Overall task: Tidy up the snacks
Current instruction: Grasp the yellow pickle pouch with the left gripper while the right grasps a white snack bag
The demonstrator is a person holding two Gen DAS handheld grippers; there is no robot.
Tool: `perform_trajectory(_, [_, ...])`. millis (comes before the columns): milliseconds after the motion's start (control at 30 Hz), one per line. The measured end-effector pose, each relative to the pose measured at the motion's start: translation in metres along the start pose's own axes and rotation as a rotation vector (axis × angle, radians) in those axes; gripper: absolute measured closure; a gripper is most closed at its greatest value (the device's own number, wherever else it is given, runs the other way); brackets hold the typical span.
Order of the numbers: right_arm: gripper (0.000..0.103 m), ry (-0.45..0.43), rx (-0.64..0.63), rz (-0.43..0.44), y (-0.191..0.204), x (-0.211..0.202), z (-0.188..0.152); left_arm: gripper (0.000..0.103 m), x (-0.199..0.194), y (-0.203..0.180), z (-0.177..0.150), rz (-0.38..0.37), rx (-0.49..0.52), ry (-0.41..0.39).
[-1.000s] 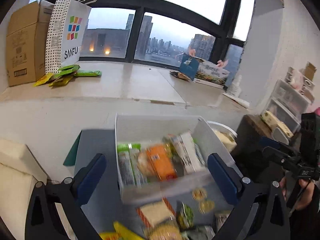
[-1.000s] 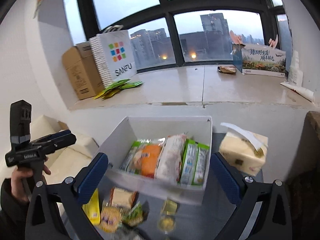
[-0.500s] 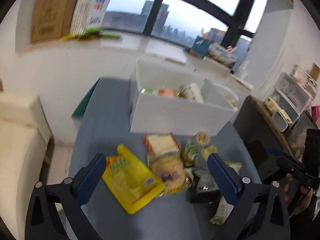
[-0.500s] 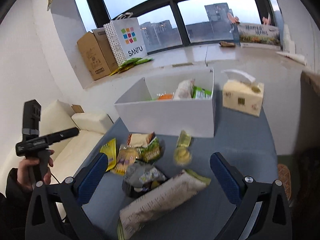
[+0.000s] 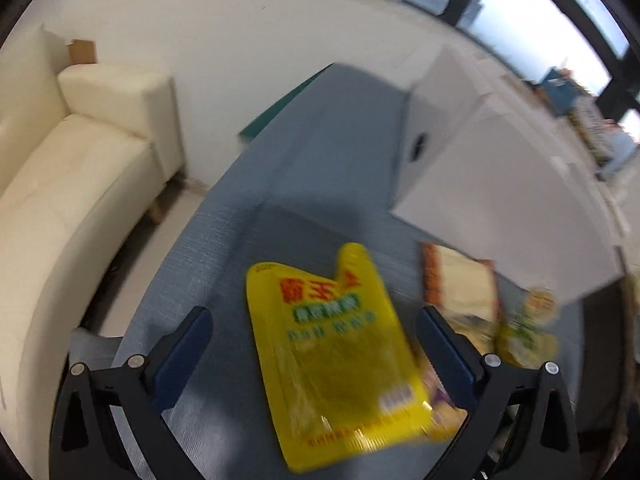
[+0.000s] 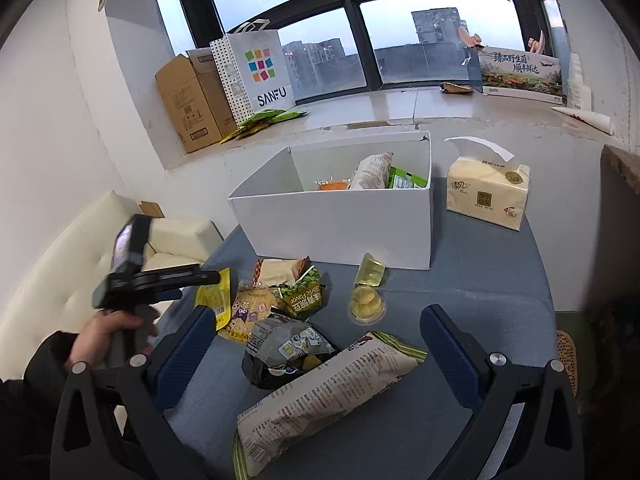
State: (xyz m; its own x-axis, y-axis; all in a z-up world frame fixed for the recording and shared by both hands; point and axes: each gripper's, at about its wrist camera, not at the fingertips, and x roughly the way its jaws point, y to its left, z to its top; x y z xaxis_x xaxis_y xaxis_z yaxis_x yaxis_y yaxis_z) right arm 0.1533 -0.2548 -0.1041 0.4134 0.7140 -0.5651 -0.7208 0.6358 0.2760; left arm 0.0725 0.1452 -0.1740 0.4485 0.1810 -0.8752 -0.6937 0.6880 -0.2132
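Note:
A white box [image 6: 344, 220] holding several snacks stands on the blue-grey table [image 6: 480, 280]. Loose snacks lie in front of it: a yellow pouch [image 5: 336, 356], a tan packet [image 5: 460, 284], a green pea bag [image 6: 302, 296], a dark bag [image 6: 288, 348], two jelly cups [image 6: 366, 304] and a long paper-wrapped pack [image 6: 320, 396]. My left gripper [image 5: 316, 356] is open, low over the yellow pouch, which lies between its fingers. My right gripper [image 6: 316, 348] is open and empty above the dark bag and long pack. The left gripper also shows in the right wrist view [image 6: 160, 280].
A tissue pack [image 6: 488, 192] stands right of the box. A cream sofa [image 5: 72, 184] sits left of the table. The window sill holds a cardboard box [image 6: 188, 100], a SANFU bag [image 6: 256, 68] and a printed carton [image 6: 520, 76]. A dark cabinet edge [image 6: 620, 168] is at the right.
Both grippers pulled back from over the box and dropped toward the loose snacks. The left one swung down and left until the yellow pouch lies between its open fingers.

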Motion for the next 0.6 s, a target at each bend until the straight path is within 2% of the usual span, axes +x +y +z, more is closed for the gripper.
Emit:
perform_trajectory(67, [0.000, 0.001, -0.005, -0.004, 0.001, 0.000, 0.000, 0.000, 0.009, -0.004, -0.002, 0.070, 0.013, 0.006])
perform_trajectory(167, [0.000, 0.002, -0.015, -0.005, 0.002, 0.000, -0.001, 0.000, 0.014, -0.017, -0.007, 0.123, 0.067, -0.017])
perform_trajectory(233, [0.000, 0.004, -0.011, -0.005, 0.002, 0.001, -0.001, 0.000, 0.019, -0.028, -0.013, 0.167, 0.138, -0.028])
perform_trajectory(267, [0.000, 0.008, -0.008, -0.003, 0.002, 0.002, -0.002, 0.001, 0.018, -0.031, -0.017, 0.149, 0.165, -0.048])
perform_trajectory(333, [0.000, 0.009, -0.012, -0.001, 0.003, 0.003, -0.004, 0.010, 0.013, -0.033, -0.023, 0.121, 0.218, -0.080])
perform_trajectory(400, [0.000, 0.020, -0.024, -0.007, 0.005, 0.005, -0.006, 0.043, 0.003, -0.030, -0.026, 0.084, 0.236, -0.113])
perform_trajectory(467, [0.000, 0.034, -0.029, -0.018, 0.005, 0.008, -0.008, 0.048, -0.006, -0.018, -0.027, -0.030, 0.202, -0.098])
perform_trajectory(600, [0.000, 0.092, 0.001, -0.039, -0.001, 0.020, -0.014, 0.057, -0.033, -0.008, -0.032, -0.117, 0.228, -0.147])
